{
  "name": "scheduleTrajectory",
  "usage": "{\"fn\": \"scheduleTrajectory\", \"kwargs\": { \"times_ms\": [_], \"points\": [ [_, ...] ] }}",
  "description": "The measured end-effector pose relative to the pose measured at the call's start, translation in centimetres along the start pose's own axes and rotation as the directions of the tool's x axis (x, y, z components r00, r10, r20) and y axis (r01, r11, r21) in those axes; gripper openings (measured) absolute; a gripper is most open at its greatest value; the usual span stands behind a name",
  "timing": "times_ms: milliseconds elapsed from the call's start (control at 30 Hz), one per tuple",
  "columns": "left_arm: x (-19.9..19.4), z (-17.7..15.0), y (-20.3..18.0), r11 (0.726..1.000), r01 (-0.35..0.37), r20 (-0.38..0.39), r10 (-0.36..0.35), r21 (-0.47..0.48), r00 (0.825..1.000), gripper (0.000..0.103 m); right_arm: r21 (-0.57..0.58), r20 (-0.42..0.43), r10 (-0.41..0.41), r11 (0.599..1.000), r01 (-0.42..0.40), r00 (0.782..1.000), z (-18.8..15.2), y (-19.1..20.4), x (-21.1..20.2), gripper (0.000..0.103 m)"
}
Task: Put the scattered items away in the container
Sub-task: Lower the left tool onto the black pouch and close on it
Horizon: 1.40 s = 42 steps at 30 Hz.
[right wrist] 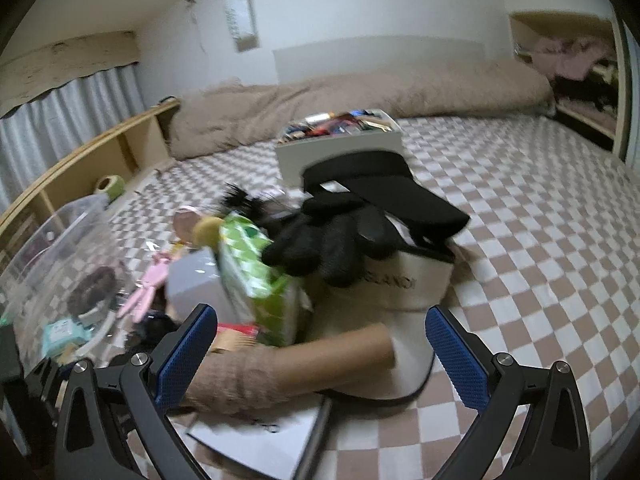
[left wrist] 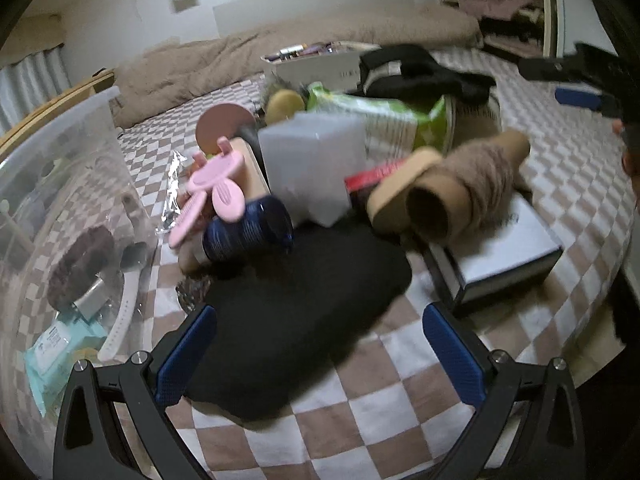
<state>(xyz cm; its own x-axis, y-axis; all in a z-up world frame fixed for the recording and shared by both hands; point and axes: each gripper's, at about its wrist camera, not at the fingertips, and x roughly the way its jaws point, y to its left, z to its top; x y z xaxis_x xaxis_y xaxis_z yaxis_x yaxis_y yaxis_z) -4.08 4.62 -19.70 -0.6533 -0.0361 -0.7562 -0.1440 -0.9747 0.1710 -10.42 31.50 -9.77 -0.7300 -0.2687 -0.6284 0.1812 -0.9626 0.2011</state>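
Observation:
A heap of scattered items lies on the checkered bed cover. In the left wrist view my left gripper (left wrist: 320, 354) stands open just over a black cloth (left wrist: 304, 312); beyond it are a dark blue jar (left wrist: 248, 232), a pink comb (left wrist: 208, 192), a translucent white box (left wrist: 316, 164) and a cardboard tube wrapped in beige yarn (left wrist: 468, 188). The clear plastic container (left wrist: 60, 200) sits at the left and holds a brown scrunchie, a white strap and a wipes pack. My right gripper (right wrist: 320, 354) is open above the yarn tube (right wrist: 288, 372), near a black glove (right wrist: 324, 240) and a green packet (right wrist: 252, 272).
A white box (left wrist: 504, 248) lies under the tube. A white box of small items (right wrist: 340, 144) stands further back, with a black visor (right wrist: 380, 184) on a cream bag (right wrist: 404, 284). Beige duvet along the wall, wooden bed frame (right wrist: 100, 148) at left. Bare checkered cover spreads at right.

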Motion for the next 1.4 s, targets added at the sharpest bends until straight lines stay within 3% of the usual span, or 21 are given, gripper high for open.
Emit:
{"fn": "scheduleTrajectory", "kwargs": {
  "times_ms": [67,233,367,533,733,800,933,1100,1167,1300,1400],
  "points": [
    [0.8,-0.4,-0.4,0.999,-0.035,-0.029,0.036,0.025,0.999,0.103,0.014,-0.013,0.007,1.0,-0.006,1.0,-0.4,-1.0,1.1,0.103],
    [2.2,-1.2,-0.5,0.998,-0.044,-0.075,0.047,0.04,0.996,0.103,0.034,-0.04,0.029,0.999,-0.027,0.999,-1.4,-3.0,3.8,0.103],
    [3.3,-1.6,-0.1,0.993,-0.096,-0.1,0.102,0.062,0.99,0.103,0.066,-0.053,0.096,0.994,-0.092,0.994,-1.9,-3.4,4.8,0.103],
    [4.8,-2.3,1.3,0.985,-0.169,-0.173,0.174,0.047,0.969,0.103,0.048,-0.077,0.231,0.973,-0.227,0.97,-2.2,-1.9,4.3,0.103],
    [5.1,-2.1,3.4,0.979,-0.202,-0.19,0.196,-0.015,0.962,0.103,-0.043,-0.152,0.302,0.949,-0.311,0.941,-2.8,1.5,3.9,0.103],
    [5.2,-2.1,4.0,0.977,-0.213,-0.189,0.204,-0.03,0.961,0.103,-0.072,-0.17,0.304,0.945,-0.32,0.937,-3.1,2.4,3.7,0.103],
    [5.6,-2.0,5.6,0.965,-0.252,-0.193,0.235,-0.072,0.953,0.103,-0.114,-0.157,0.258,0.954,-0.277,0.953,-3.2,3.0,3.3,0.103],
    [6.4,-2.3,7.2,0.962,-0.244,-0.224,0.213,-0.123,0.951,0.103,-0.089,-0.151,0.237,0.964,-0.252,0.96,-3.1,2.1,3.0,0.103],
    [6.3,-2.3,6.4,0.964,-0.254,-0.215,0.232,-0.082,0.949,0.103,-0.084,-0.152,0.23,0.966,-0.244,0.961,-3.1,1.9,3.0,0.103],
    [5.4,-2.0,3.2,0.972,-0.227,-0.122,0.234,0.065,0.965,0.103,-0.074,-0.154,0.222,0.969,-0.236,0.963,-3.1,1.8,3.1,0.103],
    [5.6,-2.4,0.3,0.927,-0.281,-0.046,0.301,0.247,0.953,0.103,-0.074,-0.146,0.218,0.97,-0.23,0.965,-3.0,1.9,2.9,0.103]
  ]
}}
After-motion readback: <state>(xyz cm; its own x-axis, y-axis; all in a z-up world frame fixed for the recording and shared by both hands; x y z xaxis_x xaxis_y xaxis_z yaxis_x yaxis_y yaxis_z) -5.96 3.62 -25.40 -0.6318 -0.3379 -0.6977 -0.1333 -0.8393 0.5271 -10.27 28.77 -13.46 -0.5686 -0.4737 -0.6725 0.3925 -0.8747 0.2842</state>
